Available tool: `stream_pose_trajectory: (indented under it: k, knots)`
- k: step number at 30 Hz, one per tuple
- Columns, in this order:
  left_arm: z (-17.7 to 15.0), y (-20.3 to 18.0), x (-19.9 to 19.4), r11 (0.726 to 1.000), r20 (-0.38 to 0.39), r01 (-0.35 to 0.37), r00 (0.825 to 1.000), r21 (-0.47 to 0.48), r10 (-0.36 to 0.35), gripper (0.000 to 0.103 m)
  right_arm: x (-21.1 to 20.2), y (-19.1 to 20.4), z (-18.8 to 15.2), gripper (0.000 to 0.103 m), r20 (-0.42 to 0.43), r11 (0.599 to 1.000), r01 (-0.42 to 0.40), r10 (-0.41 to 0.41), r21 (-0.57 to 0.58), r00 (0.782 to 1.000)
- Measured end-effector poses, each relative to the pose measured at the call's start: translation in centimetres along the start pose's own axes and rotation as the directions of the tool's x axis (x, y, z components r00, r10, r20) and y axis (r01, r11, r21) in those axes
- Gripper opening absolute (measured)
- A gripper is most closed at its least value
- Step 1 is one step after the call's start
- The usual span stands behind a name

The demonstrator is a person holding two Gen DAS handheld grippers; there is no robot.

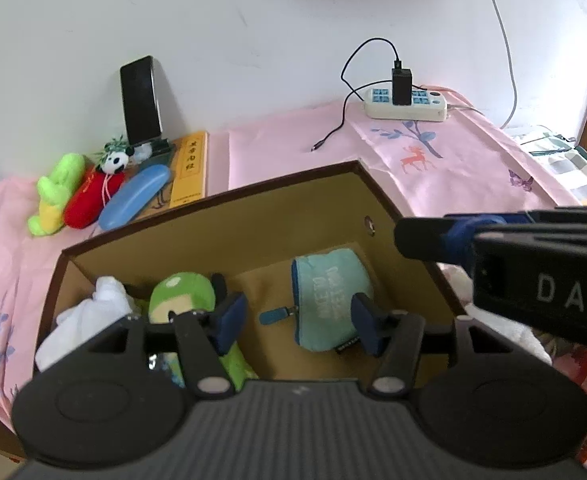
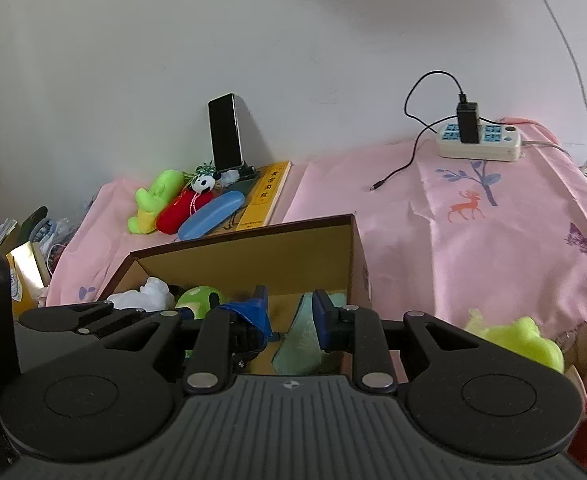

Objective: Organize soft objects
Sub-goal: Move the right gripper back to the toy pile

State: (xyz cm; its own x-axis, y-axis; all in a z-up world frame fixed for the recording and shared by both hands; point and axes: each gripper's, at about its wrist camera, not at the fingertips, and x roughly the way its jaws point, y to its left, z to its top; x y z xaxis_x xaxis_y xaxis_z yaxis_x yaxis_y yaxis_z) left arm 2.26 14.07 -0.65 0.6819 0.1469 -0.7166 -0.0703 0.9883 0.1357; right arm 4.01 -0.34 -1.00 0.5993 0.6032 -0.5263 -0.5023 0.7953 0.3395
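A brown cardboard box (image 1: 229, 220) sits open on a pink printed cloth (image 1: 453, 160), directly below and ahead of both hand-held grippers. Inside it, ahead of the left gripper (image 1: 299, 318), lie three soft things: a white plush (image 1: 93, 312) in the left corner, a green plush toy (image 1: 181, 296) beside it behind the left finger, and a teal zip pouch (image 1: 329, 292) toward the right, near the right finger. The left gripper's jaws stand apart with only bare box floor between them, gripping nothing.

The right gripper (image 2: 289, 316) hovers over the box's near right part. Its jaws have a narrow gap and nothing between them; the pouch shows beyond that gap.

Beyond the box, to the left, a lime plush (image 1: 59, 196), a red plush (image 1: 89, 200), a small panda (image 1: 115, 162), a blue glasses case (image 1: 135, 196) and a yellow book (image 1: 189, 168) lie together, with a phone (image 1: 141, 100) propped against the wall. Far right lies a power strip (image 1: 407, 104).

Only the left wrist view shows the box floor and the right gripper's body entering from the right. Only the right wrist view shows a yellow-green plush (image 2: 517, 340) outside the box, to the right.
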Motion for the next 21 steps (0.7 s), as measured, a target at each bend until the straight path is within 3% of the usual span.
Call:
stream_pose_trajectory:
  k: [10,21]
  knots:
    - [-1.5,-1.3,-3.1,1.000,0.029,-0.010,1.000,0.001,0.010,0.060,-4.0,-1.0,-2.0,0.007,0.039,0.997,0.030,-0.033,0.069,0.999]
    - [-4.2,-2.4,-7.0,0.997,0.076,0.077,0.994,0.024,-0.079,0.061,-8.4,-4.2,-4.9,0.008,0.029,0.987,0.088,-0.093,0.134,0.995]
